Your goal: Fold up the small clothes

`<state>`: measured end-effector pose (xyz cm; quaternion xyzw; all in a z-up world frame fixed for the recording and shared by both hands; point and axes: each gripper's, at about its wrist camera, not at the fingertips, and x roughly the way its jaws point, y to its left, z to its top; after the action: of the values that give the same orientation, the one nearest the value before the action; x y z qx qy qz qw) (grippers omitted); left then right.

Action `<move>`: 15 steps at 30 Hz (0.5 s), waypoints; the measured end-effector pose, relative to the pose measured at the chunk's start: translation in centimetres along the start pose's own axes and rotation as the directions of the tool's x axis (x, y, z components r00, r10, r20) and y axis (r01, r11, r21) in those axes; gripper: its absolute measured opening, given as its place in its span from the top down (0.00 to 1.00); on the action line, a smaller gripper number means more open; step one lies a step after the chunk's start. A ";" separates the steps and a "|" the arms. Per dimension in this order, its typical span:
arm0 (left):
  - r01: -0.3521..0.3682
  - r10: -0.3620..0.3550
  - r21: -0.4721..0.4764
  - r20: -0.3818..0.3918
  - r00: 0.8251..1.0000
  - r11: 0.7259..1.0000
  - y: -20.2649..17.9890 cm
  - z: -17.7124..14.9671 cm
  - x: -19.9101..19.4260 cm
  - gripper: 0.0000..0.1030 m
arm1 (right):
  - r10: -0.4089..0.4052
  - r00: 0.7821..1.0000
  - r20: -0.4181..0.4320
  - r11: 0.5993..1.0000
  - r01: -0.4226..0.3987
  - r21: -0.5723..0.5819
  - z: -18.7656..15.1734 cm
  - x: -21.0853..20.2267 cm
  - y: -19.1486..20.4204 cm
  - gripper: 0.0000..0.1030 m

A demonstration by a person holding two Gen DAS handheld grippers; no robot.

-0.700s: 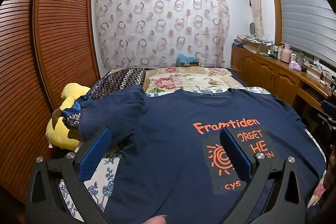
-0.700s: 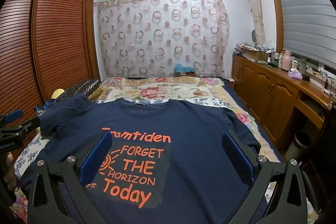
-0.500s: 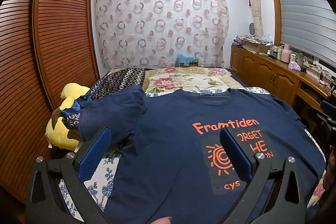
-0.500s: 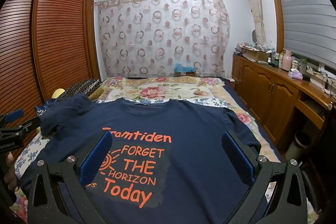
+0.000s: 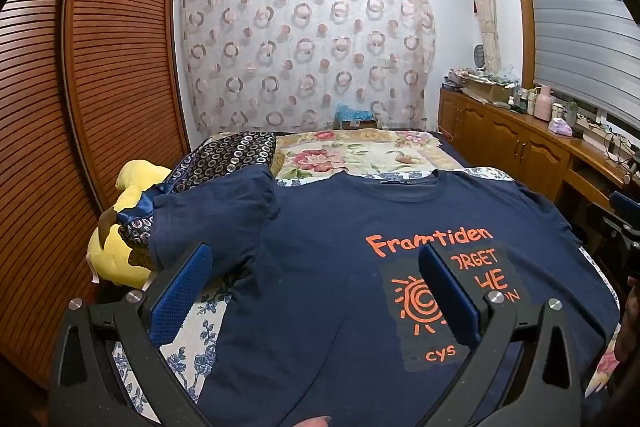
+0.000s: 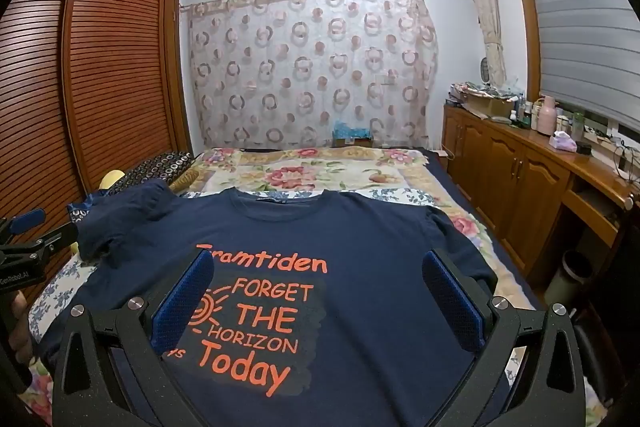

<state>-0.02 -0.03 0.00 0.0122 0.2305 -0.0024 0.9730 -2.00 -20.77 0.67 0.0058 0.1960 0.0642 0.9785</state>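
I hold both claws over the near hem of the navy T-shirt, which lies face up on the bed. My left claw and my right claw both gape wide and hold nothing. I judge folding has not begun; this is the approach. The shirt's long axis runs near to far, collar at the far end, print reading toward me. Its left sleeve is bunched up against a yellow plush toy. Next, I think, that sleeve needs pinching and folding inward.
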 end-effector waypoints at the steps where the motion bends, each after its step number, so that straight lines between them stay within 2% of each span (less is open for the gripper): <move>1: 0.000 0.000 0.000 -0.001 1.000 1.000 0.0 0.0 0.0 0.00 | 0.000 1.000 0.000 1.000 0.000 0.000 0.0 0.0 0.0 0.00; 15: -0.001 0.001 0.000 0.000 1.000 1.000 0.0 0.0 0.0 0.00 | 0.001 1.000 0.001 1.000 -0.001 0.000 0.1 -0.1 0.1 0.00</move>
<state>-0.03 -0.04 0.01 0.0124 0.2305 -0.0019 0.9730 -2.11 -20.73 0.77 0.0061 0.1957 0.0648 0.9785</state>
